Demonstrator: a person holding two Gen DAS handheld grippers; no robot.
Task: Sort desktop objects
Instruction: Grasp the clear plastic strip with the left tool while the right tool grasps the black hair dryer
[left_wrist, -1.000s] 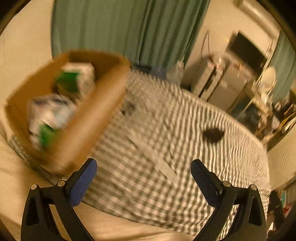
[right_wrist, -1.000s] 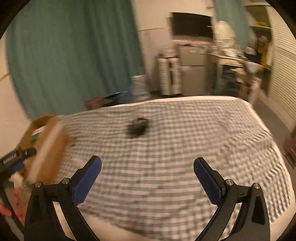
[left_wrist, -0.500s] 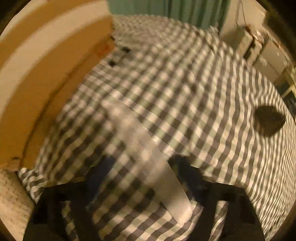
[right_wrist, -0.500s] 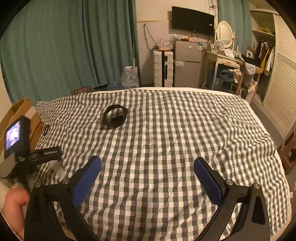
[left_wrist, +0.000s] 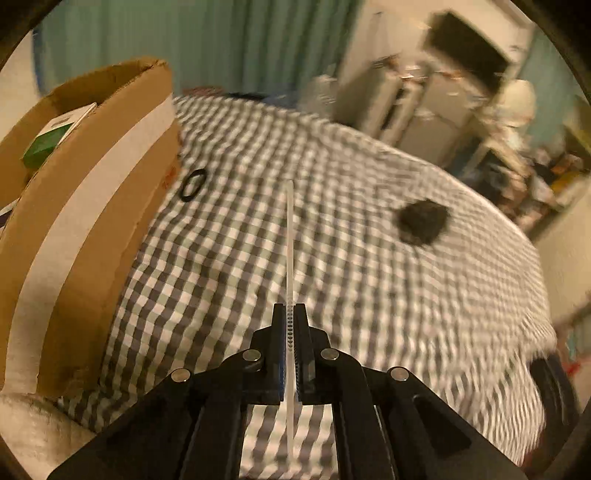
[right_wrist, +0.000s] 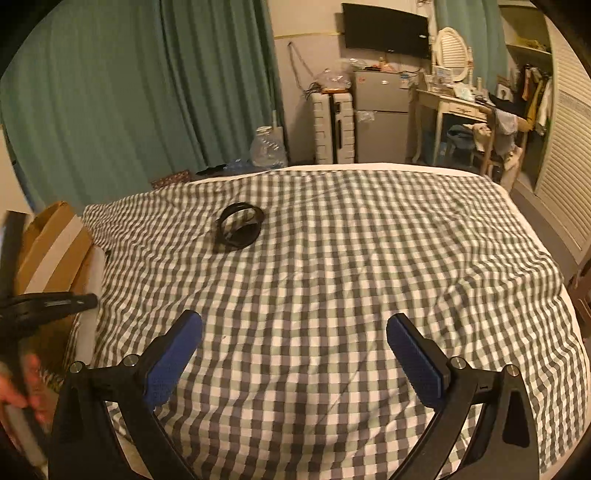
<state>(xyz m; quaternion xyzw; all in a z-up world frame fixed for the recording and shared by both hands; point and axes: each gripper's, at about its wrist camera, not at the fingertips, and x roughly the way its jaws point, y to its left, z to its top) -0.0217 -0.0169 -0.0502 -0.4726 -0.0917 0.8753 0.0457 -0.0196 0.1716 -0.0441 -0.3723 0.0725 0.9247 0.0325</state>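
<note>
My left gripper (left_wrist: 290, 312) is closing tight on a clear plastic ruler (left_wrist: 289, 236), and its pads press on both faces. The ruler stands edge-on and points forward over the checked bedspread (left_wrist: 351, 295). An open cardboard box (left_wrist: 92, 229) stands just left of it, with a green and white carton (left_wrist: 55, 129) inside. A small black ring (left_wrist: 192, 184) lies by the box. A black coiled band (right_wrist: 240, 225) lies mid-bed. My right gripper (right_wrist: 295, 339) hangs open over the near bedspread with nothing between its blue pads. In the right wrist view the left gripper (right_wrist: 86, 300) is at the far left.
A person's hand (right_wrist: 14, 387) holds the left tool at the bed's near left corner. Beyond the bed stand green curtains (right_wrist: 147, 92), a water bottle (right_wrist: 267, 147), a small fridge (right_wrist: 380, 114), a dressing table (right_wrist: 454, 103) and a wall television (right_wrist: 386, 29).
My left gripper came down onto the ruler lying flat on the bedspread, shut on it and lifted it edge-on. The right gripper sank a little and then held still.
</note>
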